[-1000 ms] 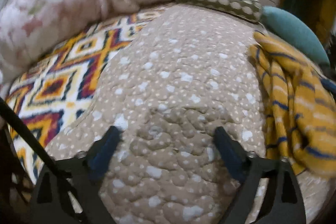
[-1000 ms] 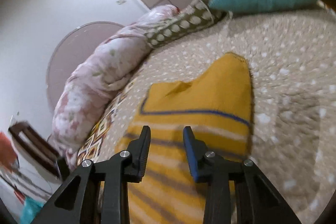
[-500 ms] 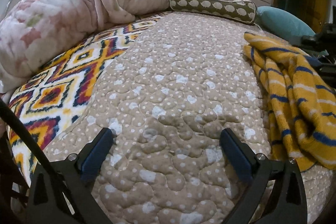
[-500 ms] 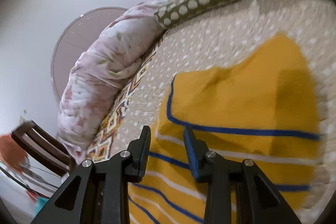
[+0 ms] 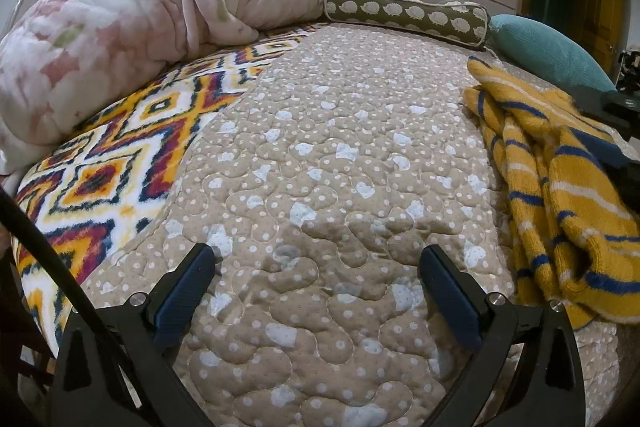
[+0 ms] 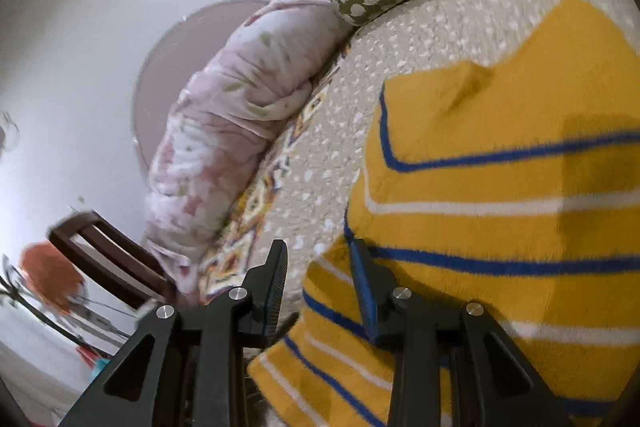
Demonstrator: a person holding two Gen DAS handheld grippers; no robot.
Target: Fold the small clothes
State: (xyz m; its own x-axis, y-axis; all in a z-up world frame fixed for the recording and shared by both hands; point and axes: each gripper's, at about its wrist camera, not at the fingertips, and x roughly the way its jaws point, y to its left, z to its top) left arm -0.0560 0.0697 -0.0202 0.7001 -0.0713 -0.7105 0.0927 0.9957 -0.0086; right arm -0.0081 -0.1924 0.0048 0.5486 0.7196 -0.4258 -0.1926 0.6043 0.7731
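L gripper (image 5: 316, 263): jaws are held wide apart, have just been opening, and nothing is seen btwn them. It is pointed down at bare beige dotted quilt (image 5: 340, 127), which fills the gap btwn the fingers and the area straight ahead.

Yellow striped garment (image 5: 560, 179) (blue and white stripes, fluffy knit) is seen to the R of the L gripper, well apart from its R finger, bunched in loose folds on the quilt. R gripper (image 5: 608, 103) is partly seen at the far R edge of that view, over the garment; whether contact is made can't be told there.

R gripper (image 6: 318, 251): jaws are set only partway apart. Quilt is seen through the gap at the tips; no cloth is seen pinched btwn the pads. The garment (image 6: 500, 187) is spread ahead and to the R of this gripper, its L edge running under or just beside the R finger. View is motion-blurred.

Ahead-L of the L gripper a zigzag-patterned blanket (image 5: 120, 155) is laid, w/ a pink floral comforter (image 5: 140, 11) heaped beyond it. Far ahead a brown printed bolster (image 5: 404, 13) is placed, and a teal cushion (image 5: 548, 51) just R of it. A dark wooden chair (image 6: 104, 251) is seen far L of the R gripper.
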